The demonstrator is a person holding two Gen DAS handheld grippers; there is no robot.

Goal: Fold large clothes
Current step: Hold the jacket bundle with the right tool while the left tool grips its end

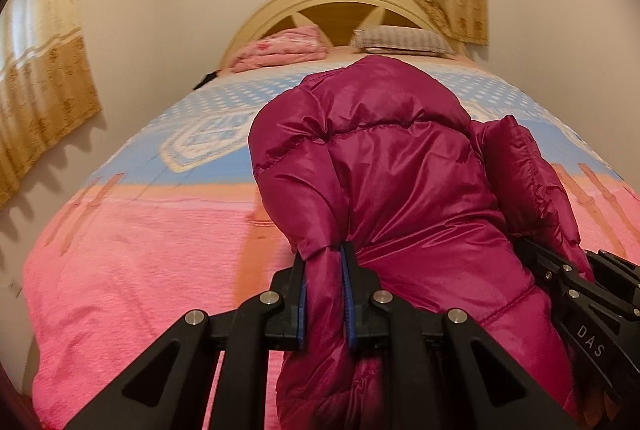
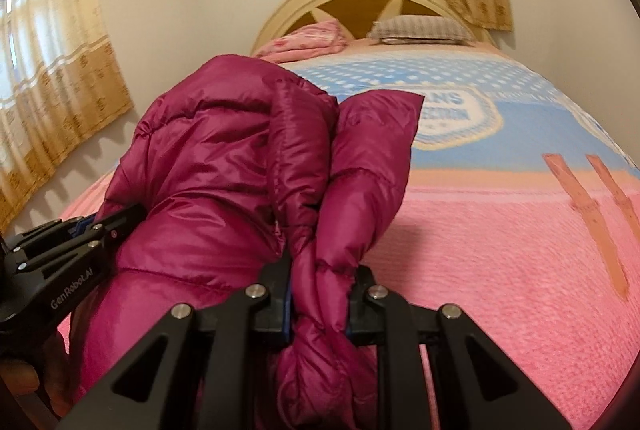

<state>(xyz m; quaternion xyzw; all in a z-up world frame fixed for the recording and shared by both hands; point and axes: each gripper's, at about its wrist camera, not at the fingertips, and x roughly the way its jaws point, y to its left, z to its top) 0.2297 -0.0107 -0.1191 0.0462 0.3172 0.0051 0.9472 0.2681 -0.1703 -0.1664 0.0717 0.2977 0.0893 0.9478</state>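
Between both claws' pads bunches the magenta jacket (image 1: 384,165).

A shiny magenta quilted puffer jacket (image 1: 384,165) is seen bunched and lifted at its near edge above the pink and blue bedspread, with one sleeve (image 2: 360,165) folded along its side.

Black left gripper (image 1: 325,270); silver screws; blue-lined jaws; "DAS" marking
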